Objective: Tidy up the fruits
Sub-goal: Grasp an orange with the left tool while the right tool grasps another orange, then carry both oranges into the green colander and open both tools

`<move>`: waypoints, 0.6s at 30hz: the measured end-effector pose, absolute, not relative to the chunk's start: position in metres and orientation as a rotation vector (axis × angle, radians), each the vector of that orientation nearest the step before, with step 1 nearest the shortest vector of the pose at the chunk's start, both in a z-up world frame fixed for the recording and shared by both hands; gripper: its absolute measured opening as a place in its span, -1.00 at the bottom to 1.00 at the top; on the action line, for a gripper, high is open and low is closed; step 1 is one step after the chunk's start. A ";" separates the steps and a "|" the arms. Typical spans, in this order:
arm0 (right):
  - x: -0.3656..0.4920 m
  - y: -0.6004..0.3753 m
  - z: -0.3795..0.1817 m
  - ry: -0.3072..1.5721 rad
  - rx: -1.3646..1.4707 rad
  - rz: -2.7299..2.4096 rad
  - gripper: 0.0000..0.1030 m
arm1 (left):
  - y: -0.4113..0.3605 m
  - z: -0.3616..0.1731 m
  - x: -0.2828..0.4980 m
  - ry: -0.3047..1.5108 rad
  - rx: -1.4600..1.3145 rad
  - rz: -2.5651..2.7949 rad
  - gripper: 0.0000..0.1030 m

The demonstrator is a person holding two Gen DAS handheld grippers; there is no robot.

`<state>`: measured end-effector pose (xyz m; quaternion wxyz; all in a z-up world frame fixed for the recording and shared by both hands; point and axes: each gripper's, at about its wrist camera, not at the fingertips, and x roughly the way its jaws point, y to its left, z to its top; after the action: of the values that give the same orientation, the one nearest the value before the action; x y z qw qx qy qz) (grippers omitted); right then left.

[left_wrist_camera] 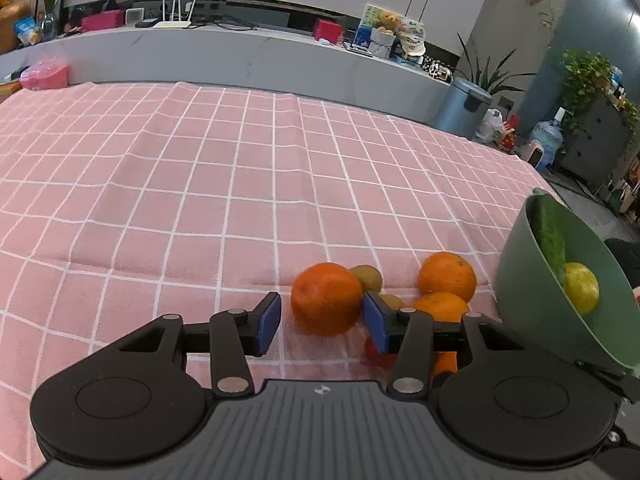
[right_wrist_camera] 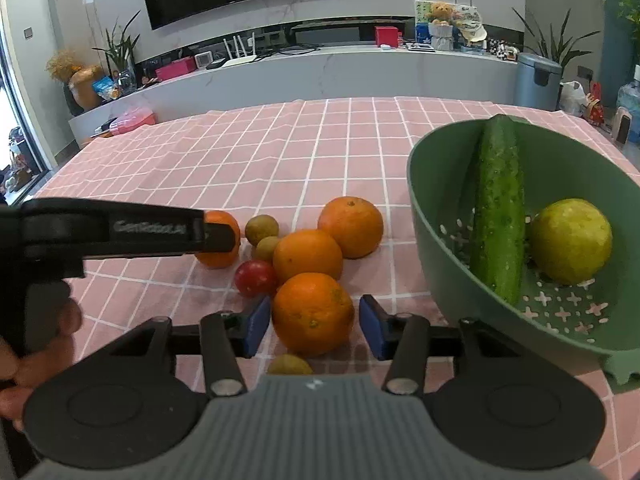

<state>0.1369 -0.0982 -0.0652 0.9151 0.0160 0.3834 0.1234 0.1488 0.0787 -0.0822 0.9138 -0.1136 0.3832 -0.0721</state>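
Several oranges, small kiwis and a red tomato lie in a cluster on the pink checked cloth. My left gripper is open around the leftmost orange, its right pad close to the fruit. In the right wrist view that same orange shows behind the left gripper's finger. My right gripper is open around the nearest orange, with small gaps on both sides. A green colander bowl at the right holds a cucumber and a yellow-green citrus.
Two more oranges and two kiwis lie between the grippers' fruits. Another kiwi sits under my right gripper. The bowl stands close to the right of the left gripper. A grey counter runs behind the table.
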 end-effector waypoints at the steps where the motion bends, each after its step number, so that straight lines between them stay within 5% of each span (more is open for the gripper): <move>1: 0.136 -0.097 -0.066 0.788 0.029 0.253 -0.14 | 0.079 -0.083 0.149 0.786 -0.245 -0.152 0.10; 18: 0.133 -0.098 -0.062 0.777 -0.013 0.287 -0.21 | 0.082 -0.079 0.141 0.758 -0.283 -0.152 -0.13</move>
<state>0.1331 -0.0985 -0.0620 0.9154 -0.0065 0.3776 0.1395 0.1415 0.0821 -0.0791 0.9165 -0.1375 0.3683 -0.0739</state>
